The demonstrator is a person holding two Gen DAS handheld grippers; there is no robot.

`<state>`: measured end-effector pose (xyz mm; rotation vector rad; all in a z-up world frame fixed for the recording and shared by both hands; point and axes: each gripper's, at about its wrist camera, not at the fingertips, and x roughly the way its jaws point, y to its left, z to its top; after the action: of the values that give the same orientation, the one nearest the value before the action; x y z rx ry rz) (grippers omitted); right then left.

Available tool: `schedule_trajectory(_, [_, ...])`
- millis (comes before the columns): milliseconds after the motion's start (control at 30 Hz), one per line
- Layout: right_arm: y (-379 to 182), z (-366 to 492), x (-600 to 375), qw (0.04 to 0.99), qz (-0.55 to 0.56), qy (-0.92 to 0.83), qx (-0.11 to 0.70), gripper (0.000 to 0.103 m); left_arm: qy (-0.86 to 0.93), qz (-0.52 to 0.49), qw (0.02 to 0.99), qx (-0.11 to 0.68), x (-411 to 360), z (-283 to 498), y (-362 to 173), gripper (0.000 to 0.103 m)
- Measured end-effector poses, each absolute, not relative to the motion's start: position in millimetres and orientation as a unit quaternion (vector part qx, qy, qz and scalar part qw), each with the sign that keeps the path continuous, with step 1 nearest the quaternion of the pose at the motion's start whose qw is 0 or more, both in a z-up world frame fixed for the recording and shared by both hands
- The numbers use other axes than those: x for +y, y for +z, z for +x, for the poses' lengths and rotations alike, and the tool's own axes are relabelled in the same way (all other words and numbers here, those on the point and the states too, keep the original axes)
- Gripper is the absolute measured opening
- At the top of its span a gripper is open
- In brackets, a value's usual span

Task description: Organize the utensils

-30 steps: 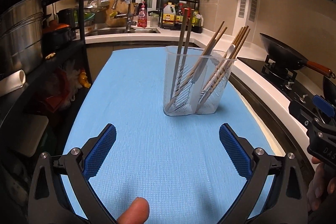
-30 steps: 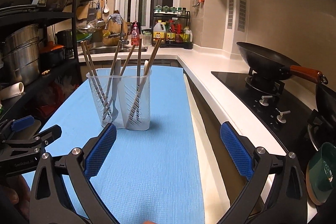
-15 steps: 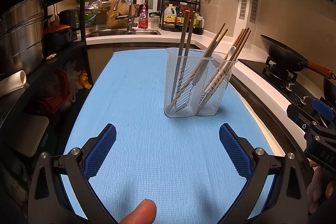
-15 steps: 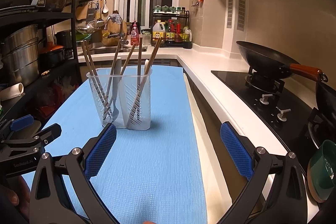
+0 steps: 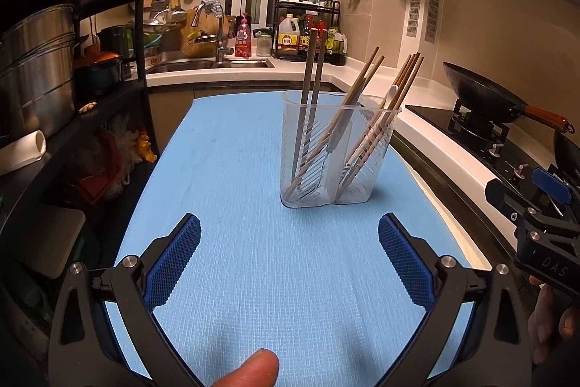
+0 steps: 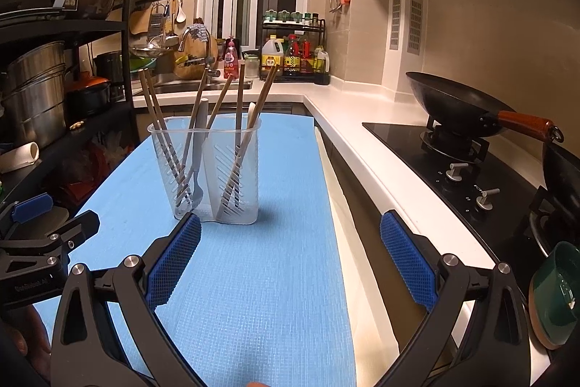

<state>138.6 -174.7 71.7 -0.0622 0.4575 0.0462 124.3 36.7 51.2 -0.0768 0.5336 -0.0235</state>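
Note:
A clear plastic utensil holder (image 5: 335,165) stands upright on the blue mat (image 5: 253,278). It holds several wooden chopsticks (image 5: 402,78), a grey-handled utensil (image 5: 342,129) and a white spoon (image 5: 389,95). The holder also shows in the right wrist view (image 6: 210,169). My left gripper (image 5: 289,260) is open and empty, well short of the holder. My right gripper (image 6: 290,262) is open and empty, nearer than the holder and to its right. Each gripper's body shows at the edge of the other's view.
A black shelf rack with steel pots (image 5: 36,68) stands on the left. A stove with a black wok (image 6: 456,107) is on the right, and a green bowl (image 6: 554,292) at the near right. The sink (image 5: 210,64) and bottle rack (image 5: 308,35) are behind.
Both grippers have drawn back slightly from the holder and stayed open. The holder and its utensils have not moved.

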Motion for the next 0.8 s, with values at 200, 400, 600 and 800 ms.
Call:
schedule_trajectory(200, [71.6,139.0,-175.4,0.973,-0.03,0.023,0.227,0.098,-0.014,-0.035,0.965,0.261,35.5,123.0,50.8,0.095])
schedule_trajectory(400, [71.4,138.9,-176.1,0.973,-0.031,0.023,0.228,0.098,-0.017,-0.036,0.965,0.259,35.3,121.9,51.5,0.095])
schedule_trajectory(600, [70.9,139.7,-177.2,0.973,-0.031,0.023,0.227,0.098,-0.022,-0.037,0.965,0.257,35.8,122.0,52.6,0.095])
schedule_trajectory(800, [70.7,139.7,-177.3,0.973,-0.031,0.023,0.227,0.098,-0.025,-0.038,0.966,0.253,35.9,120.5,53.7,0.095])
